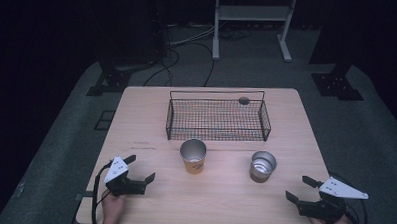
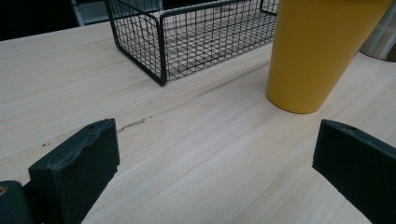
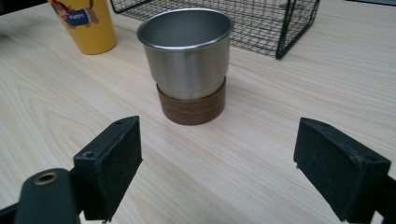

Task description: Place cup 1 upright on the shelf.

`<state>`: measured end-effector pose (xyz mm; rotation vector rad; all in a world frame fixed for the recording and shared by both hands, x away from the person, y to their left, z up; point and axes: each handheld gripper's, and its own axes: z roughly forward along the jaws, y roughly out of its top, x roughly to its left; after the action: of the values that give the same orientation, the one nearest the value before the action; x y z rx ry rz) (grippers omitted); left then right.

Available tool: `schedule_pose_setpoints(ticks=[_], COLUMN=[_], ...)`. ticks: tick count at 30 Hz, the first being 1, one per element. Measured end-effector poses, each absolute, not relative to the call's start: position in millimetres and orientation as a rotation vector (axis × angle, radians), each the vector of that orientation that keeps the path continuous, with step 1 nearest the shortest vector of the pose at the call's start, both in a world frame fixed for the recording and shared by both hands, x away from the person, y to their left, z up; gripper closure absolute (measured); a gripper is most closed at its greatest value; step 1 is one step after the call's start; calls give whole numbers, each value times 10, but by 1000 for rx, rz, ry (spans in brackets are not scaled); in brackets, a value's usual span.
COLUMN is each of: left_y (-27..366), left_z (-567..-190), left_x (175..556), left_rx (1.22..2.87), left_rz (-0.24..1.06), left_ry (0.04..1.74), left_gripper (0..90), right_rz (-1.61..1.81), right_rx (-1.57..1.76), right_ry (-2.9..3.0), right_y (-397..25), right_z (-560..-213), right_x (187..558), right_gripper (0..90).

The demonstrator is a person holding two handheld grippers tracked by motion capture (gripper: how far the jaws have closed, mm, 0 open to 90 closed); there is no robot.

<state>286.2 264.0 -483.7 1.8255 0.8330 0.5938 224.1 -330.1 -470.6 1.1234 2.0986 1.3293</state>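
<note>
Yellow cup [image 1: 193,156], tapered, silver-lined, printed with a cartoon figure, upright ahead of the left gripper [image 1: 140,169] and off its right finger [image 2: 359,168]. Steel cup [image 3: 187,63] with brown base band, upright, empty, centred ahead between the right gripper's [image 1: 299,188] spread fingers [image 3: 109,163].

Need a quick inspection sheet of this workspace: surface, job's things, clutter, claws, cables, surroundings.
Surface: light wood table, bare around the items, small dark marks near its middle.
Job's things: yellow cup and steel cup with a brown base band, both upright and apart; wire basket behind them, a small dark round thing at its back edge, too small to tell what.
Clutter: nothing seen.
Claws: left claw open, near the yellow cup; right claw open, facing the steel cup; neither touches anything.
Cables: one trails from each claw; more cables lie on the floor behind the table.
Surroundings: dark room, grey floor, white frame, black stand bases.
</note>
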Motion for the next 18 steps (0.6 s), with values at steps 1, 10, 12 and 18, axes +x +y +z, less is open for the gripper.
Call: schedule_pose_setpoints(ticks=[1, 10, 12, 18], left_y=[2640, 2641, 2641, 2642], left_z=[-4837, -4837, -4837, -4836], left_x=[2862, 2863, 2863, 2863], left_rx=[1826, 1824, 1824, 1824], left_rz=[594, 592, 593, 594], left_ry=[833, 834, 834, 831], left_gripper=[0, 0, 0, 0], right_rz=[1328, 1320, 1321, 1316], right_rx=[1115, 1075, 1072, 1053], right_ry=[2112, 2148, 2151, 2168], right_y=[-3276, -3164, -3153, -3087], right_z=[-4698, -4674, -4670, -4661], right_x=[2248, 2282, 2286, 2318], right_gripper=[137, 135, 135, 134])
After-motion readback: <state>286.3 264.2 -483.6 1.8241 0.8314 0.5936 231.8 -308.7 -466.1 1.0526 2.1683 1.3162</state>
